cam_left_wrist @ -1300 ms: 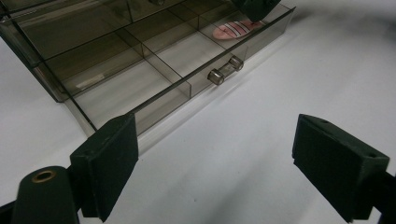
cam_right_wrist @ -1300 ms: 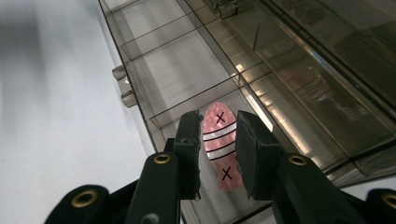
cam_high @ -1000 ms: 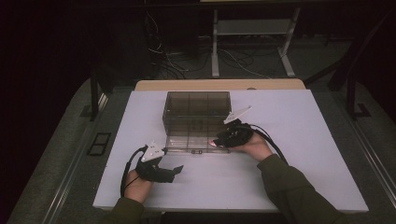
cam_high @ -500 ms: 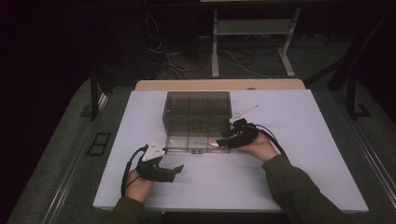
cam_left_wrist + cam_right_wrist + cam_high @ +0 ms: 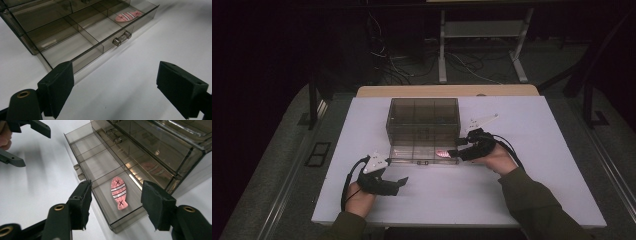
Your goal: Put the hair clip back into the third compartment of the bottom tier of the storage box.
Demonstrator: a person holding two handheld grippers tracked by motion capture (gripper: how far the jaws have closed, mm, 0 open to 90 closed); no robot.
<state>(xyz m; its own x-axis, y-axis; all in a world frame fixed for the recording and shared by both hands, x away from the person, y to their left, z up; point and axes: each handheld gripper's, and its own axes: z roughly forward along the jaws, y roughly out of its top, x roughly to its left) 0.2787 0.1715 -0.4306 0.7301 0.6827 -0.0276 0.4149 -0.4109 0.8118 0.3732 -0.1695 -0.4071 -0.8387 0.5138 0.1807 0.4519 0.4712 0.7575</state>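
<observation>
Fish (image 5: 119,192): lying in the drawer's (image 5: 424,155) right end, long way pointing near to far.
Right gripper (image 5: 455,152): just been opening, holding nothing, hanging right above the fish.
Left gripper (image 5: 403,183): wide open, holding nothing, sitting farther off at the near left.

A white table (image 5: 532,200) carries a smoky clear drawer box (image 5: 424,117) near its far middle. The box's bottom drawer (image 5: 422,155) is pulled out toward the near edge, resting on the tabletop. A pale wooden strip (image 5: 447,91) borders the far edge.
</observation>
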